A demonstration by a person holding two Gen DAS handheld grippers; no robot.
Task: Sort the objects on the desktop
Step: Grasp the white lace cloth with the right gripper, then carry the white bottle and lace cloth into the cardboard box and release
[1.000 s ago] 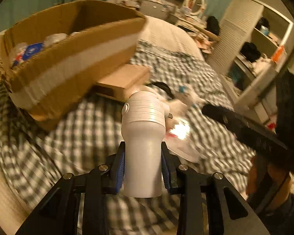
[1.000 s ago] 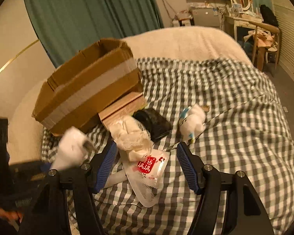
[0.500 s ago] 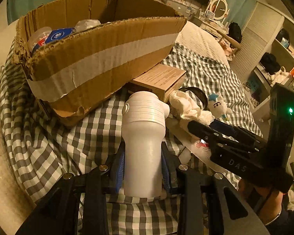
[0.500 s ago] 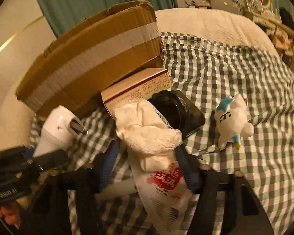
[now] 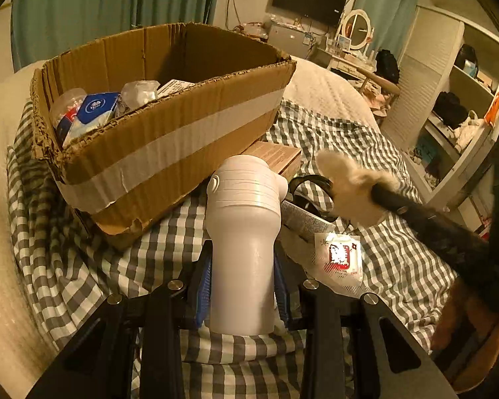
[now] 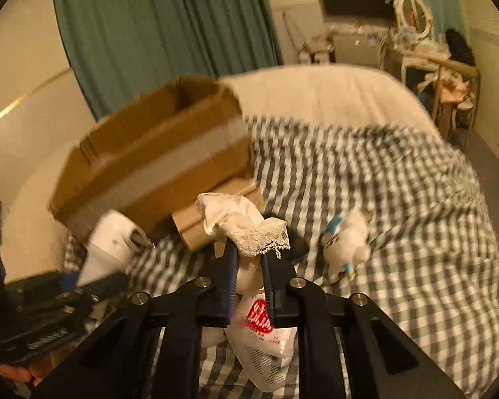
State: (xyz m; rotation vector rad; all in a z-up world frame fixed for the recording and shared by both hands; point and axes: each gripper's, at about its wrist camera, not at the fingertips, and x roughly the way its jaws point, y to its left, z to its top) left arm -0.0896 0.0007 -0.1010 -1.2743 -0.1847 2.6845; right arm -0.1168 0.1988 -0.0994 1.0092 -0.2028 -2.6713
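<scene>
Left gripper (image 5: 243, 282) clamps white bottle (image 5: 244, 232) lower centre, below cardboard box (image 5: 169, 139); right gripper (image 6: 249, 266) pinches lace-trimmed white cloth (image 6: 239, 222) mid-frame above checked blanket (image 6: 399, 232).

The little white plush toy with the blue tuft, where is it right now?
In the right wrist view the plush toy lies on the checked blanket, right of the black pouch and the cloth in the right gripper.

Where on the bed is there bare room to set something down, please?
The checked blanket lies bare right of the white plush toy. There is also a strip left of the cardboard box. It is crowded just right of the box: small carton, black item and plastic packet lie close together.
</scene>
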